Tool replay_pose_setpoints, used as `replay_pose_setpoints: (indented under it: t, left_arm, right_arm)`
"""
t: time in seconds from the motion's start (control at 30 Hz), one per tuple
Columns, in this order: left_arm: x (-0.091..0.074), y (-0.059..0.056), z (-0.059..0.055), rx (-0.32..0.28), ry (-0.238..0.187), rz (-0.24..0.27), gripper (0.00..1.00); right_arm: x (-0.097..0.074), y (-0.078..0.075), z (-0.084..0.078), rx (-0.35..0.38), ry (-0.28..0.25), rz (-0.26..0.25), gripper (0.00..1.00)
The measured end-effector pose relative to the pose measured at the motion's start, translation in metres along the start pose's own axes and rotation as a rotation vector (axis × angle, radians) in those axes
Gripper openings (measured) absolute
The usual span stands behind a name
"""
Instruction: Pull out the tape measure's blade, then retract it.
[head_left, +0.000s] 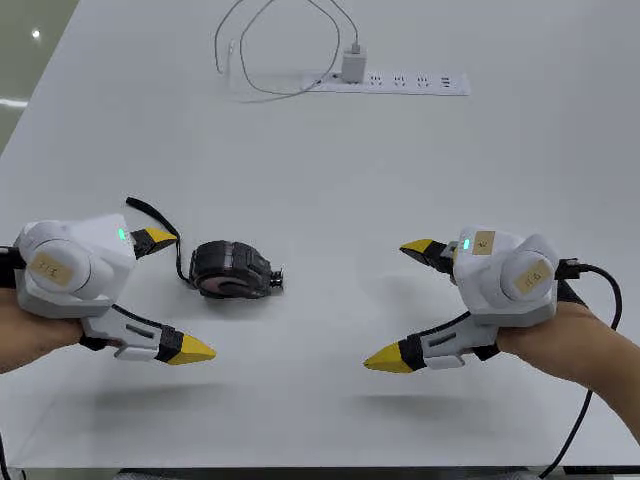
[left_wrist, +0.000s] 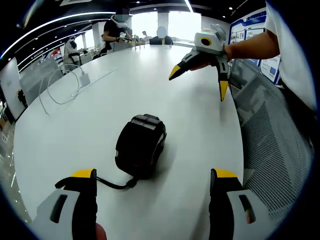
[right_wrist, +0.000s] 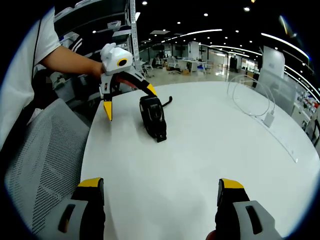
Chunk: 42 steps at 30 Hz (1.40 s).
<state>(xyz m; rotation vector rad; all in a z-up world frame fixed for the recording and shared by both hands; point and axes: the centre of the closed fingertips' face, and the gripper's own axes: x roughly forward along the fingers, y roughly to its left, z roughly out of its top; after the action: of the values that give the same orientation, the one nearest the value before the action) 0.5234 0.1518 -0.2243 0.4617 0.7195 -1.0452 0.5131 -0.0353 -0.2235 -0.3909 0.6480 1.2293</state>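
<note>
You haven't started the task yet. The tape measure (head_left: 232, 270) lies on the white table (head_left: 330, 160), its blade fully inside the black case as far as the head view shows. The small blade tip (head_left: 277, 280) points toward your right gripper (head_left: 394, 304). The strap (head_left: 150, 212) trails off the other end, toward your left gripper (head_left: 180, 293).

Both grippers have their jaws spread wide and hold nothing. The left one is near the case, which sits just ahead of its jaws and roughly in line with the gap between them (no contact in the left gripper view). The right one hovers well apart from the case, facing the tip.

All the work is still ahead: steady the case, catch the tip, draw the blade out, then let it run back in.
</note>
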Motion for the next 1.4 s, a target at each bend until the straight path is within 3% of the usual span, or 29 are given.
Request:
replay_pose_setpoints:
  t: [0.97,1.4]
  left_arm:
    - [0.018,0.013,-0.001,0.045,0.078,-0.066,0.71]
    - [0.022,0.022,0.001,0.057,0.1,-0.064,0.59]
  right_arm:
    - [0.018,-0.003,0.009,-0.009,0.012,0.056,0.85]
    - [0.022,-0.003,0.01,-0.009,0.009,0.061,0.85]
